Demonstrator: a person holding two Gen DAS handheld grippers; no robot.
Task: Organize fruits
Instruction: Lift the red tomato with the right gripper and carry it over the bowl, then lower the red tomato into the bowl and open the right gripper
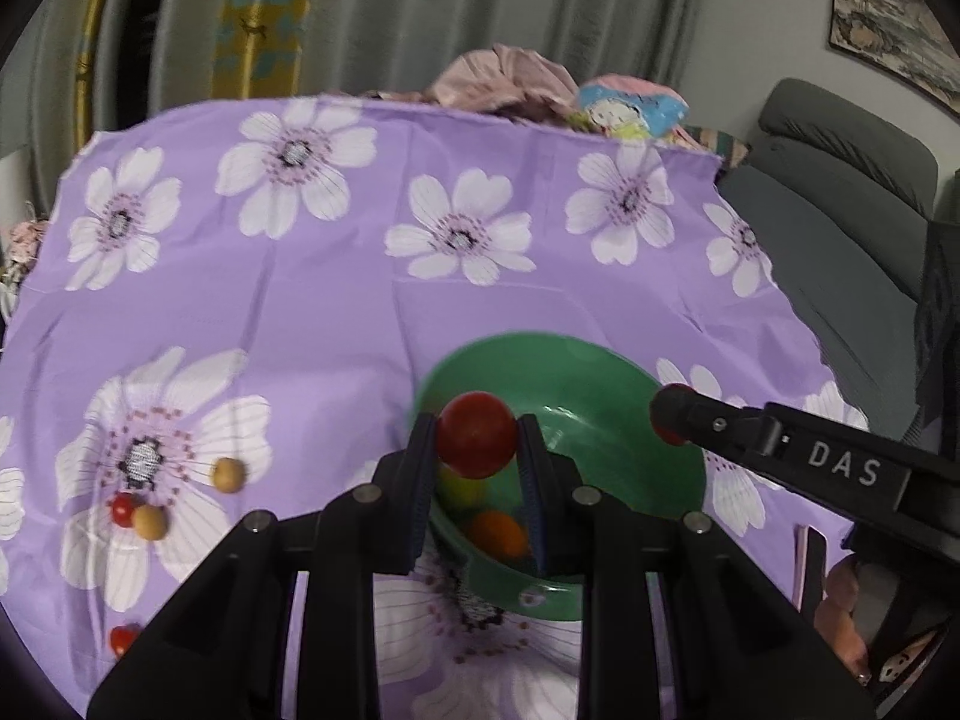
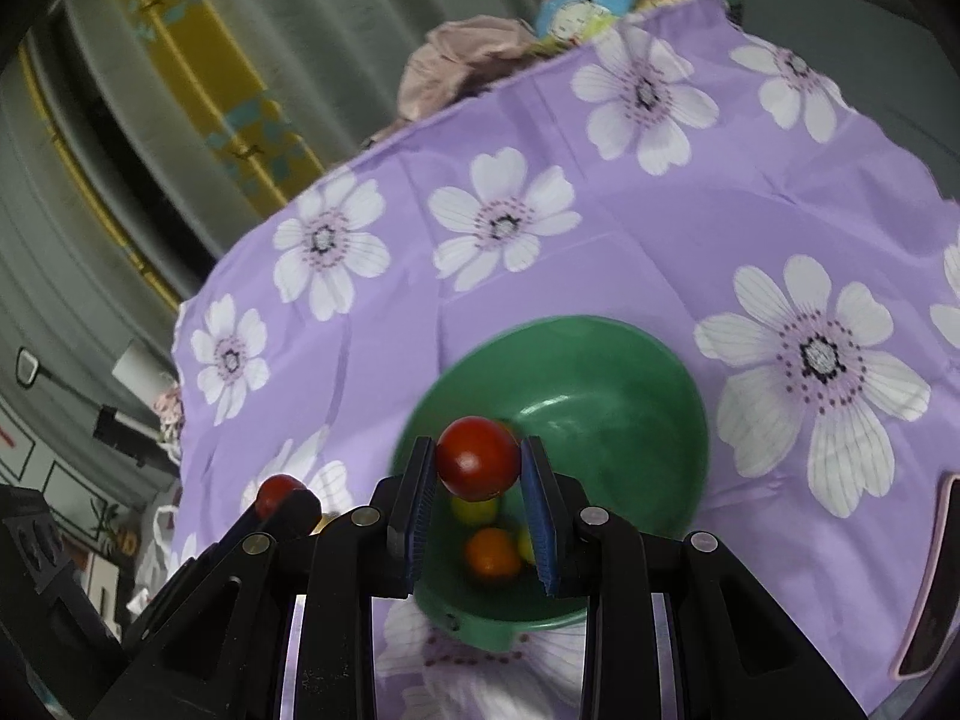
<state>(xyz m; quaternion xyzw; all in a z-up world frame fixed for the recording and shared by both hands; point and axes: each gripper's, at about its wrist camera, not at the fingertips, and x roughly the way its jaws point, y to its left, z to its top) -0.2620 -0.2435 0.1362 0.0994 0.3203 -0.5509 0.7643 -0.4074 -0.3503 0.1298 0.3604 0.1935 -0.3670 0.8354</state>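
My left gripper [image 1: 477, 441] is shut on a red cherry tomato [image 1: 476, 433] and holds it above the near rim of a green bowl [image 1: 600, 372]. My right gripper [image 2: 478, 462] is shut on another red cherry tomato [image 2: 478, 457] above the same green bowl [image 2: 600, 360]. The bowl holds an orange fruit [image 1: 497, 533] [image 2: 492, 551] and yellow-green fruits [image 1: 459, 485] [image 2: 474, 509]. The right gripper shows at the right of the left wrist view [image 1: 675, 417], the left gripper at the lower left of the right wrist view [image 2: 288, 498].
On the purple flowered cloth [image 1: 360, 312], left of the bowl, lie two tan round fruits [image 1: 228, 473] [image 1: 149, 521] and two small red ones [image 1: 123, 509] [image 1: 123, 638]. A phone [image 2: 927, 582] lies at the cloth's right edge. A grey sofa [image 1: 840, 192] stands right, piled clothes [image 1: 510, 84] behind.
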